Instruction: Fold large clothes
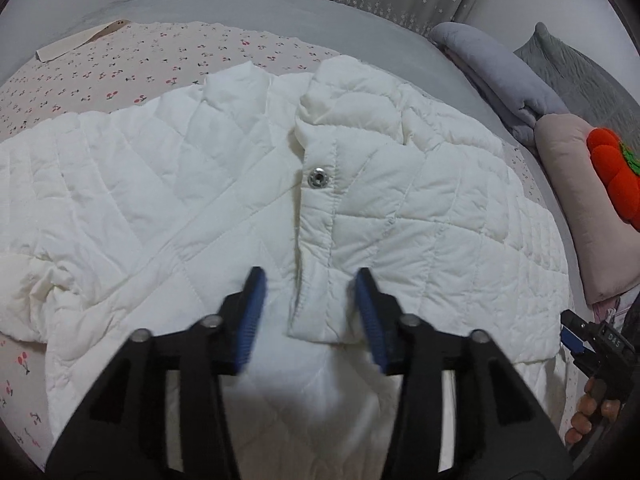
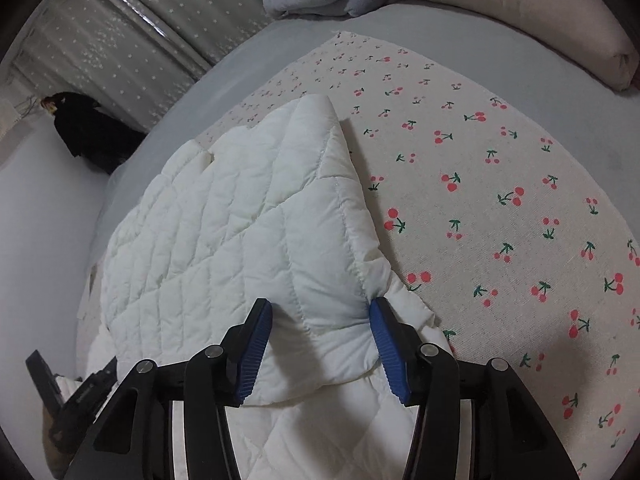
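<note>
A white quilted jacket [image 1: 248,184] lies spread front-up on your bed [image 2: 500,208], over a cherry-print sheet. It looks puffy, light and soft, with a smooth, likely slippery shell stitched in diamonds, so it should bend easily but spring back. Your left claw [image 1: 310,312] is spread above the snap placket [image 1: 320,216], pinching nothing. Your right claw [image 2: 320,340] straddles a bunched sleeve fold [image 2: 336,320], its pads touching the fabric on both sides. Grip at stitched seams or hems, not slick panels.
</note>
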`<state>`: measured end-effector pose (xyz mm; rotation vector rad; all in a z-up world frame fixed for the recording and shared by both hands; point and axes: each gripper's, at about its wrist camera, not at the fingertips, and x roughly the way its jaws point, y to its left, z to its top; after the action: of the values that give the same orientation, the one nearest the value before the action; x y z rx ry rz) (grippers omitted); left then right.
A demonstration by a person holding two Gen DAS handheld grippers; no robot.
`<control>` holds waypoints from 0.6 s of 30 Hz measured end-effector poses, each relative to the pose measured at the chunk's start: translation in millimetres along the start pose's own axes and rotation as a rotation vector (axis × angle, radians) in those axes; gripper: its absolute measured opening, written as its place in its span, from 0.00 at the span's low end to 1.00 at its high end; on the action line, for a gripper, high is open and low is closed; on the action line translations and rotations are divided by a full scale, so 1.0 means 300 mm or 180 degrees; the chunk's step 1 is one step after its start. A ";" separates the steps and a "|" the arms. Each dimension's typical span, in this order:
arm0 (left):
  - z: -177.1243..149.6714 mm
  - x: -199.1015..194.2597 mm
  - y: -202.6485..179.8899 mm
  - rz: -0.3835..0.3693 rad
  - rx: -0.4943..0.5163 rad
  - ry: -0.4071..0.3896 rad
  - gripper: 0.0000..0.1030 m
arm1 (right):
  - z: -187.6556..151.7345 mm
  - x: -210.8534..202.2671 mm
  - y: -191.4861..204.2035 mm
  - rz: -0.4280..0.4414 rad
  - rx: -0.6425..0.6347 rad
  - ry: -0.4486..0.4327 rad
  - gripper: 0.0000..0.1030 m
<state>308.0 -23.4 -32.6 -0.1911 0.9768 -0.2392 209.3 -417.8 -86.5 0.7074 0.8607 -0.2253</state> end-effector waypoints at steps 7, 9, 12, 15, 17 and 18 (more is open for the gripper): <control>-0.043 -0.232 0.092 0.0394 -0.0102 -0.0193 0.80 | -0.030 -0.128 0.111 0.0237 -0.0179 -0.0085 0.76; -0.062 -0.303 0.148 0.0465 -0.0209 -0.0305 0.85 | -0.051 -0.154 0.164 0.0239 -0.0345 -0.0137 0.78; -0.084 -0.397 0.252 0.0719 -0.0365 -0.0556 0.94 | -0.082 -0.178 0.230 0.0164 -0.0524 -0.0233 0.80; -0.095 -0.448 0.366 0.1133 -0.0526 -0.0772 0.94 | -0.108 -0.179 0.275 0.0119 -0.0604 -0.0250 0.80; -0.100 -0.455 0.440 0.1413 -0.0630 -0.0853 0.94 | -0.130 -0.182 0.294 0.0118 -0.0601 -0.0250 0.80; -0.104 -0.452 0.475 0.1515 -0.0679 -0.0875 0.94 | -0.138 -0.183 0.301 0.0117 -0.0611 -0.0259 0.80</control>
<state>225.4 150.1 20.1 -0.1750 0.7466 0.3222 189.3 -327.8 -20.1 0.5309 0.7796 -0.1353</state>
